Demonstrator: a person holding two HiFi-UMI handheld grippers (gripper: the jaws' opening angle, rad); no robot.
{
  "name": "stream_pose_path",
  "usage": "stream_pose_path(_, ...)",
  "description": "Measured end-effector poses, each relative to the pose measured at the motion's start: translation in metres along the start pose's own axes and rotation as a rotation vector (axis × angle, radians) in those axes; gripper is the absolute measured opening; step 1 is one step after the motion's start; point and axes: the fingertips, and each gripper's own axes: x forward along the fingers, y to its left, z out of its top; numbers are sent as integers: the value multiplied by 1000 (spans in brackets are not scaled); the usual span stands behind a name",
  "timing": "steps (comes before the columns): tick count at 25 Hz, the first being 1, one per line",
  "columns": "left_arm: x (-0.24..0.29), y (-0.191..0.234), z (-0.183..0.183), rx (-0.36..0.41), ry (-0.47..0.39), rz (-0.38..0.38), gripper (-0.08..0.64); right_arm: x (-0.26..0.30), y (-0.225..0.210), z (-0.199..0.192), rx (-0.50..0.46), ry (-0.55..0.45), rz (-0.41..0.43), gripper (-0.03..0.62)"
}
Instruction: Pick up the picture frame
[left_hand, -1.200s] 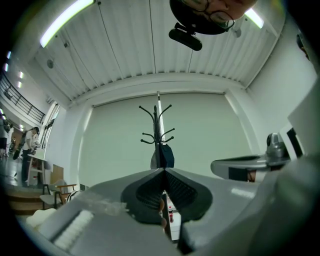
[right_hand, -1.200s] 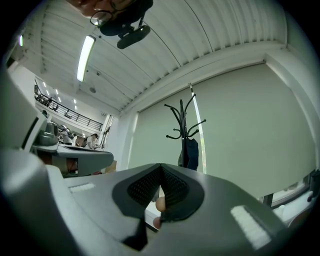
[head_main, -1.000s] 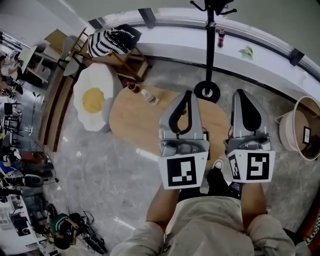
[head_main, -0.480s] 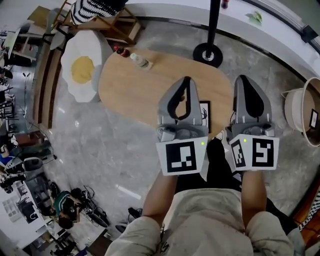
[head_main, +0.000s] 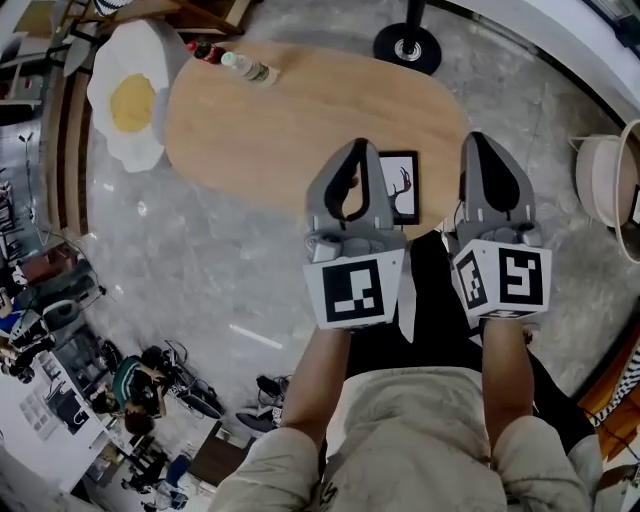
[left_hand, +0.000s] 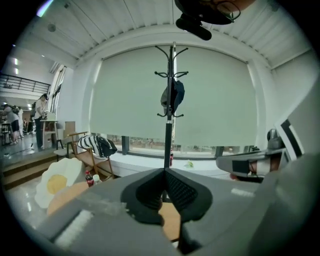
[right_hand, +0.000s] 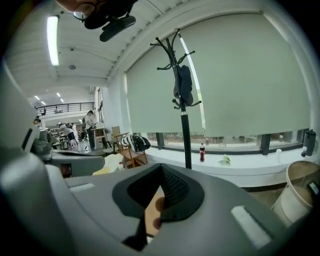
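A black picture frame (head_main: 400, 187) with a white picture lies flat on the oval wooden table (head_main: 270, 120), close to its near edge. In the head view it shows between my two grippers, partly covered by the left one. My left gripper (head_main: 354, 152) is held above the table's near edge just left of the frame, jaws closed together with nothing in them. My right gripper (head_main: 482, 142) hangs right of the frame past the table's end, also shut and empty. In the left gripper view the left gripper (left_hand: 166, 171) points level across the room, and so does the right gripper (right_hand: 160, 168) in its own view.
Two bottles (head_main: 232, 62) stand at the table's far left end. An egg-shaped cushion (head_main: 128, 95) lies left of the table. A coat stand (head_main: 407, 47) rises beyond it, with a round basket (head_main: 600, 180) at the right. Cluttered desks fill the lower left.
Both grippers have sunk toward the table, staying shut. The head view has tipped down, so the picture frame, hidden behind the left gripper before, now shows between the grippers.
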Motion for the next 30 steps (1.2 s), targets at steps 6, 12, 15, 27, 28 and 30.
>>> stream_pose_path(6,12,10,-77,-29,112,5,5,14,1,-82,9,145,14,2)
stream_pose_path(12,31,14,-161,-9,223,-4,5,36,5,-168,12,283,41,2)
stream_pose_path(15,36,16,-195,-17,271,-3,5,39,4,-202,21,337,42,2)
stream_pose_path(27,52,19,-306,-71,459,-24,5,50,5,-303,69,496,40,3)
stream_pose_path(28,50,19,-315,-82,480,-22,5,49,5,-312,71,511,39,3)
stream_pose_path(30,49,19,-331,-91,515,-18,5,49,6,-327,73,543,38,3)
